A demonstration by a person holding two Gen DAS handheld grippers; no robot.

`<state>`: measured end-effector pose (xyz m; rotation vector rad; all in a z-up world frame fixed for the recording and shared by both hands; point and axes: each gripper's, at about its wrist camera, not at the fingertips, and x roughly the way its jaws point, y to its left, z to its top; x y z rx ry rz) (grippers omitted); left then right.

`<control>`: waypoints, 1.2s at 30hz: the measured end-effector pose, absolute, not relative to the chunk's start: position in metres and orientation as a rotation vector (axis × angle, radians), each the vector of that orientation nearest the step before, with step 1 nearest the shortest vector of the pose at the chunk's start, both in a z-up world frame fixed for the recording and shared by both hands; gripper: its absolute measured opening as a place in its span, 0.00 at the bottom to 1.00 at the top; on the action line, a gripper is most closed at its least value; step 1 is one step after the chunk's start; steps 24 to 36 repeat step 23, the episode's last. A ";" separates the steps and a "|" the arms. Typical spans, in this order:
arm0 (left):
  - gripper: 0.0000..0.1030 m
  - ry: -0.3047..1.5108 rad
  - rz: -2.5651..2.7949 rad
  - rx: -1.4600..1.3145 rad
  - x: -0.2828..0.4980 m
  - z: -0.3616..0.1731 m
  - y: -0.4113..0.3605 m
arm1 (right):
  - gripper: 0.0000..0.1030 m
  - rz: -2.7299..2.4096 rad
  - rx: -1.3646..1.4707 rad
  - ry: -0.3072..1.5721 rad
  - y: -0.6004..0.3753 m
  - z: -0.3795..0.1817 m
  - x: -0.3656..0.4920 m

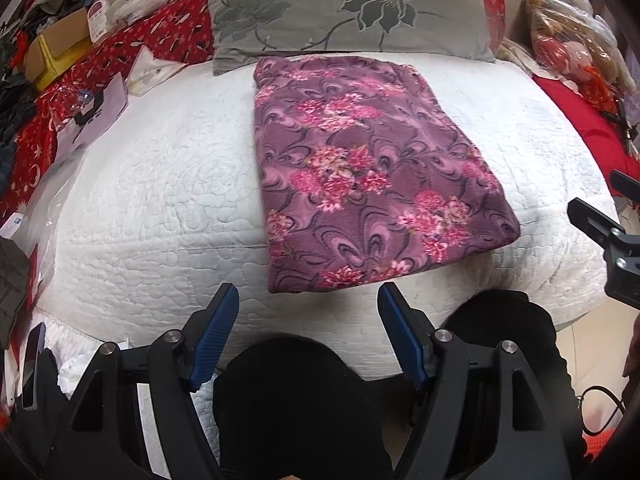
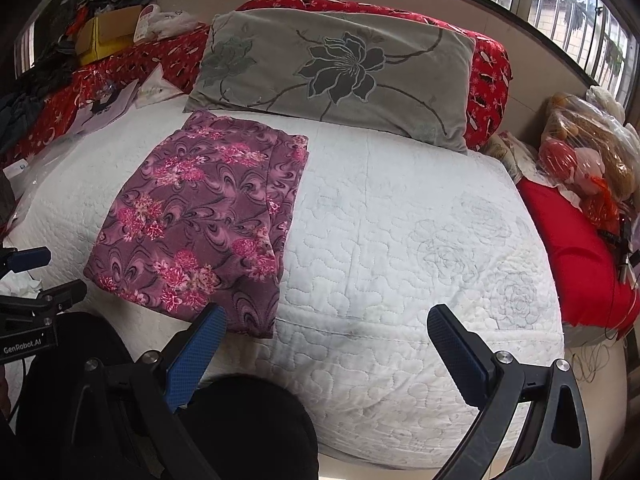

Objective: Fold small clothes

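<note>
A purple garment with pink flowers (image 1: 360, 176) lies folded into a flat rectangle on the white quilted bed (image 1: 160, 184). It also shows in the right wrist view (image 2: 204, 216), left of the middle. My left gripper (image 1: 308, 300) is open and empty, just short of the garment's near edge. My right gripper (image 2: 326, 320) is open and empty, its left finger (image 2: 196, 352) close to the garment's near right corner. The right gripper also shows at the right edge of the left wrist view (image 1: 600, 224), and the left gripper at the left edge of the right wrist view (image 2: 32, 276).
A grey flowered pillow (image 2: 336, 68) lies behind the garment against a red bolster (image 2: 488, 80). Papers and plastic bags (image 1: 96, 112) lie on the left. A cardboard box (image 1: 56, 44) and a clothes heap stand far left. Bagged toys (image 2: 580, 152) and a red cushion (image 2: 580, 256) sit on the right.
</note>
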<state>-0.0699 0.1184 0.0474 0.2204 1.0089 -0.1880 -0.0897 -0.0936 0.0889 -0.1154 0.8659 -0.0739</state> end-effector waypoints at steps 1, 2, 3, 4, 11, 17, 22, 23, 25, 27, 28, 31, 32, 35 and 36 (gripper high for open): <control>0.70 1.005 -0.194 0.218 -0.071 0.048 0.118 | 0.98 -0.076 -0.114 0.867 -0.094 0.089 -0.090; 0.70 1.002 -0.198 0.216 -0.072 0.049 0.117 | 0.99 -0.078 -0.112 0.867 -0.095 0.089 -0.090; 0.70 1.001 -0.200 0.215 -0.072 0.050 0.116 | 0.98 -0.080 -0.110 0.867 -0.096 0.088 -0.091; 0.70 1.001 -0.205 0.214 -0.073 0.050 0.115 | 0.98 -0.081 -0.108 0.868 -0.096 0.088 -0.091; 0.70 0.988 -0.228 0.195 -0.079 0.057 0.111 | 0.98 -0.091 -0.096 0.870 -0.100 0.089 -0.094; 0.70 0.936 -0.250 0.205 -0.088 0.067 0.104 | 0.99 -0.094 -0.095 0.863 -0.101 0.091 -0.097; 0.70 0.921 -0.242 0.240 -0.092 0.070 0.096 | 0.98 -0.092 -0.066 0.860 -0.106 0.092 -0.098; 0.70 0.922 -0.238 0.241 -0.092 0.070 0.096 | 0.99 -0.095 -0.060 0.860 -0.108 0.093 -0.098; 0.70 0.922 -0.238 0.241 -0.092 0.070 0.096 | 0.99 -0.095 -0.060 0.860 -0.108 0.093 -0.098; 0.70 0.922 -0.238 0.241 -0.092 0.070 0.096 | 0.99 -0.095 -0.060 0.860 -0.108 0.093 -0.098; 0.70 0.922 -0.238 0.241 -0.092 0.070 0.096 | 0.99 -0.095 -0.060 0.860 -0.108 0.093 -0.098; 0.70 0.922 -0.238 0.241 -0.092 0.070 0.096 | 0.99 -0.095 -0.060 0.860 -0.108 0.093 -0.098; 0.70 0.922 -0.238 0.241 -0.092 0.070 0.096 | 0.99 -0.095 -0.060 0.860 -0.108 0.093 -0.098; 0.70 0.922 -0.238 0.241 -0.092 0.070 0.096 | 0.99 -0.095 -0.060 0.860 -0.108 0.093 -0.098; 0.70 0.922 -0.238 0.241 -0.092 0.070 0.096 | 0.99 -0.095 -0.060 0.860 -0.108 0.093 -0.098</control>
